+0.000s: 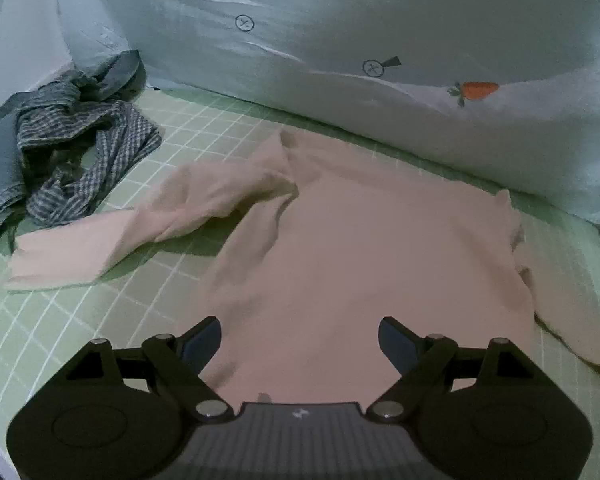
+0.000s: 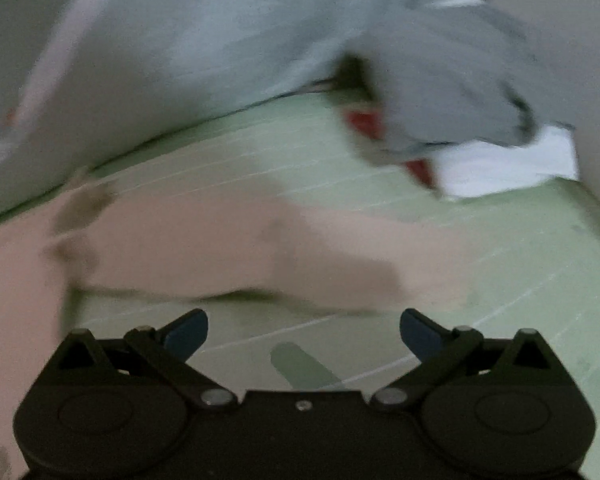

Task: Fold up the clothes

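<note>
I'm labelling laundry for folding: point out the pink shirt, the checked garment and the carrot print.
pink shirt (image 1: 360, 240), left wrist view, middle of its body
checked garment (image 1: 96, 148), left wrist view, a crumpled fold
carrot print (image 1: 478, 90), left wrist view, the orange root

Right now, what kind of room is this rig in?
Likely a bedroom: a green checked sheet underfoot, a carrot-print duvet bunched behind, and a pink top spread beside a crumpled checked garment.

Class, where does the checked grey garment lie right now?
In the left wrist view, the checked grey garment lies crumpled at far left on the green grid sheet, just left of the pink shirt.
</note>
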